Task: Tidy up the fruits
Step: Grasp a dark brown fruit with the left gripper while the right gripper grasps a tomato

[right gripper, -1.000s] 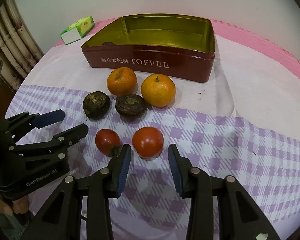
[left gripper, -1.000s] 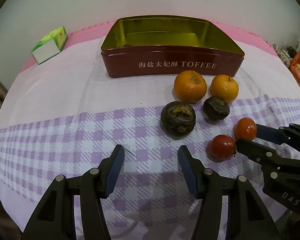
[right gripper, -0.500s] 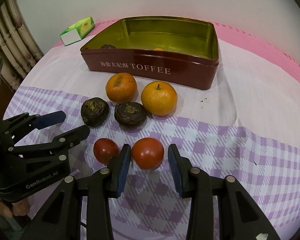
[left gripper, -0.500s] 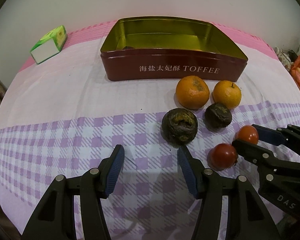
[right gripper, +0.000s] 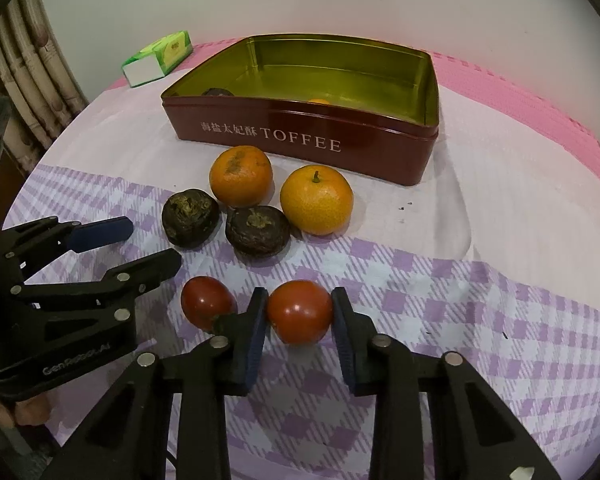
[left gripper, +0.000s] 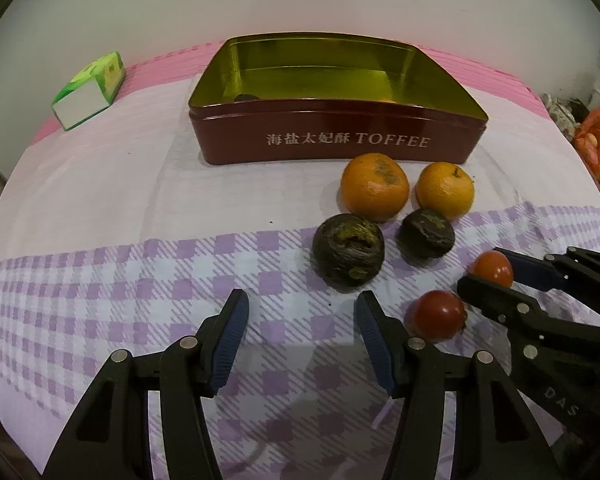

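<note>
My right gripper [right gripper: 300, 314] is closing on a red tomato [right gripper: 300, 312]; both pads touch its sides as it rests on the checked cloth. A second tomato [right gripper: 206, 302] lies just left of the left finger. Behind them sit two dark wrinkled fruits [right gripper: 190, 218] [right gripper: 258, 230] and two oranges [right gripper: 240, 176] [right gripper: 316, 200]. The dark red toffee tin [right gripper: 300, 136] at the back holds a dark fruit [right gripper: 218, 92] and an orange [right gripper: 318, 101]. My left gripper [left gripper: 300, 332] hovers open over bare cloth, near the larger dark fruit [left gripper: 348, 256].
A green and white carton [left gripper: 90, 88] lies at the back left of the table. Curtains [right gripper: 20, 72] hang beyond the left edge. Orange bags and clutter [left gripper: 596, 136] sit off the right edge. A pale wall stands right behind the tin.
The right gripper slid forward until the right-hand tomato came between its fingers, then the jaws narrowed onto it. The left gripper stayed put and open.
</note>
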### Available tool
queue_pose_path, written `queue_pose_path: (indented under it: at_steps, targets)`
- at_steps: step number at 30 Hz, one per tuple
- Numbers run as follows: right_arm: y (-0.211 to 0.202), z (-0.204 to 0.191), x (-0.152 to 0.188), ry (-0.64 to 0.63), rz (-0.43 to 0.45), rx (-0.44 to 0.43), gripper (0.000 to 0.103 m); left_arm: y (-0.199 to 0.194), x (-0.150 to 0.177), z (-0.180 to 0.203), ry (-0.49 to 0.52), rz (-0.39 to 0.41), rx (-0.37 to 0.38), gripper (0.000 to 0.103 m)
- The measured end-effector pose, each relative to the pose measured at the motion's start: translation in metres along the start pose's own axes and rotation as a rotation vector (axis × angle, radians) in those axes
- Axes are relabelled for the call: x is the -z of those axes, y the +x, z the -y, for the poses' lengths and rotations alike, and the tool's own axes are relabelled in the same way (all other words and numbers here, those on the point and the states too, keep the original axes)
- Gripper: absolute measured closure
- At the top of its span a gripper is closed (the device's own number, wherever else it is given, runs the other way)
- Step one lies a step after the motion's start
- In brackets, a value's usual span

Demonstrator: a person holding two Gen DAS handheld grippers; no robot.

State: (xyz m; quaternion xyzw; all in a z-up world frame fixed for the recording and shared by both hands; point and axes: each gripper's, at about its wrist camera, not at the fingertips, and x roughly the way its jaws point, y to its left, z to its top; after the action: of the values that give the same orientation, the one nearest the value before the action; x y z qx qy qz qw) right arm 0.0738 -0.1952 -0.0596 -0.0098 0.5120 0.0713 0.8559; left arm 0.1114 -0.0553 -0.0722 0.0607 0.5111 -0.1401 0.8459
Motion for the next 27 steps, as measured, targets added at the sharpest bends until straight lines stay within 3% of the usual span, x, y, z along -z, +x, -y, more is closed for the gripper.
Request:
queue_pose_path:
  at_steps: [27]
  targets:
    - [-0.003,0.012,0.003,0.052,0.003,0.011,0.073,0.014,-0.022,0.014,0.007,0.0,0.01,0.046]
